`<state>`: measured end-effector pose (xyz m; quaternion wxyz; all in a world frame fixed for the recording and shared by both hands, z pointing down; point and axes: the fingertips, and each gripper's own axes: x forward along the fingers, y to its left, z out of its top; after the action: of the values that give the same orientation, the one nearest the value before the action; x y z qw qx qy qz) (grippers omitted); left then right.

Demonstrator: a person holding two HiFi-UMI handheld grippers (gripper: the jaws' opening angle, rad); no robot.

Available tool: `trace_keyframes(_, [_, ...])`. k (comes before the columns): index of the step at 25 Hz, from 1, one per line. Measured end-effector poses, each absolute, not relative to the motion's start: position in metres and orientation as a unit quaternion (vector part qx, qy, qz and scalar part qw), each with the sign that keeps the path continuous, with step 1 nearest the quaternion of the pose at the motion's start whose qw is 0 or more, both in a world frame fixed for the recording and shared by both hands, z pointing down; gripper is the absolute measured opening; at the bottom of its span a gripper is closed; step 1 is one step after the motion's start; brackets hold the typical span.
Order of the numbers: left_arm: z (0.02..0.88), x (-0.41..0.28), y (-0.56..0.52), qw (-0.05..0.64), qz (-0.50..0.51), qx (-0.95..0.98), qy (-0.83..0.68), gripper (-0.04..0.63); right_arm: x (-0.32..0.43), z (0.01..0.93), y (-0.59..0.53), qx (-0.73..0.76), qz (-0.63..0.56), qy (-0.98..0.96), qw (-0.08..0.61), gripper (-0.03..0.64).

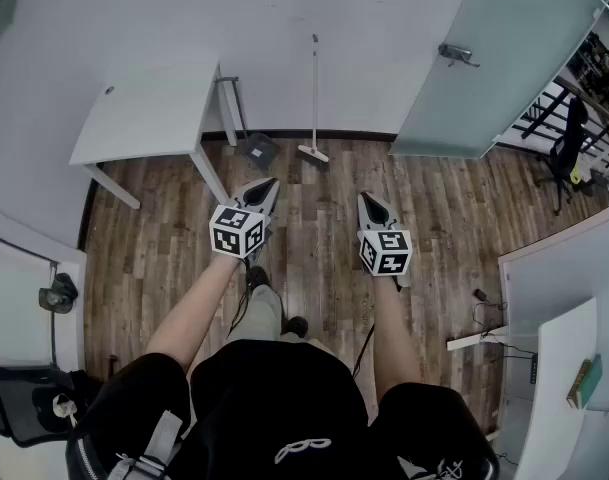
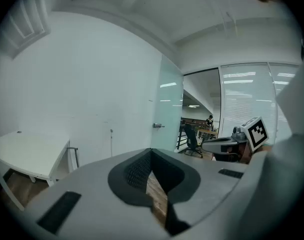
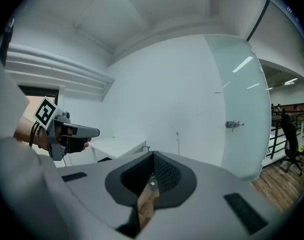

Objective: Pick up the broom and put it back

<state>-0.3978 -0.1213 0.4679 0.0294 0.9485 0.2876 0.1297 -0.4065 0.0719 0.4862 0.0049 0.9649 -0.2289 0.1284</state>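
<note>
Wood floor (image 1: 314,208) runs to a white wall where the broom (image 1: 315,98) leans upright, well ahead of me. My left tool (image 1: 267,186) and right tool (image 1: 368,201) are both clenched on nothing. It looks light and stiff, so I'd grip the thin handle mid-length.

Open wood floor (image 1: 314,198) ahead to the broom (image 1: 315,98); white table (image 1: 144,118) and dustpan (image 1: 259,151) left, glass door (image 1: 494,58) right.

White table (image 1: 149,118), frosted glass door (image 1: 494,58), black office chair (image 1: 564,153)
</note>
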Motion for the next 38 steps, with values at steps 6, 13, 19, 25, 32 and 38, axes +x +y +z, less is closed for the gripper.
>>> trace_keyframes(6, [0.468, -0.418, -0.12, 0.025, 0.13, 0.949, 0.285, 0.017, -0.43, 0.487, 0.078, 0.965, 0.125, -0.229, 0.004, 0.023])
trace_keyframes(13, [0.474, -0.417, -0.101, 0.025, 0.129, 0.949, 0.287, 0.017, -0.432, 0.496, 0.1, 0.966, 0.129, -0.226, 0.006, 0.025])
trace_keyframes(19, [0.478, -0.388, -0.05, 0.029, 0.123, 0.946, 0.298, 0.017, -0.409, 0.502, 0.148, 0.968, 0.129, -0.217, 0.003, 0.025])
trace_keyframes(25, [0.469, -0.348, 0.01, 0.036, 0.113, 0.95, 0.29, 0.017, -0.384, 0.497, 0.21, 0.967, 0.125, -0.223, 0.01, 0.025])
trace_keyframes(32, [0.469, -0.33, 0.062, 0.033, 0.106, 0.951, 0.287, 0.017, -0.358, 0.496, 0.264, 0.966, 0.12, -0.228, 0.013, 0.025])
trace_keyframes(38, [0.467, -0.316, 0.079, 0.042, 0.108, 0.953, 0.281, 0.017, -0.35, 0.496, 0.279, 0.961, 0.137, -0.24, 0.023, 0.025])
